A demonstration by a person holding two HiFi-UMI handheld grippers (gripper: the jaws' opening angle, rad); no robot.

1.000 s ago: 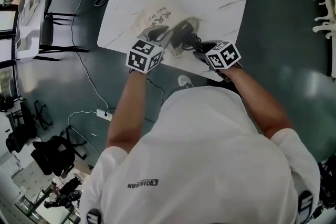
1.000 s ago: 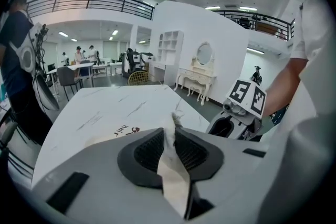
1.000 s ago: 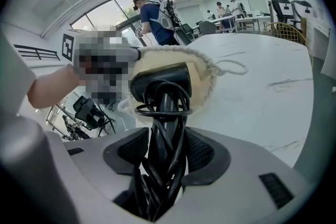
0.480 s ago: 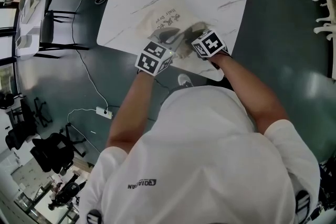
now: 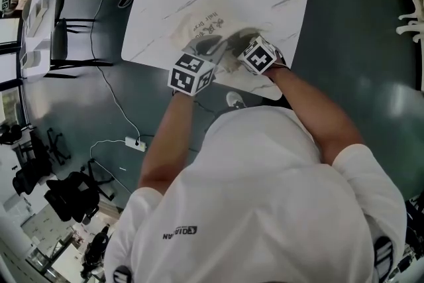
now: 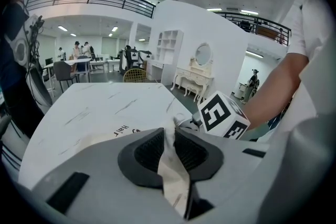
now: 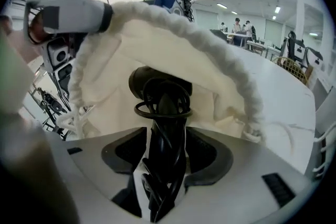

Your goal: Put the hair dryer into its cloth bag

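Downward, left gripper (image 6: 169, 137) pinches bag (image 5: 222, 10); right gripper (image 7: 167, 136) opening around hair dryer (image 7: 157, 84).

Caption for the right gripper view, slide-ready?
Right gripper, jaws opening around the cord-wrapped hair dryer, at the mouth of the cloth bag.

Matt cloth bag (image 7: 126, 55), glossy plastic hair dryer (image 7: 157, 86)
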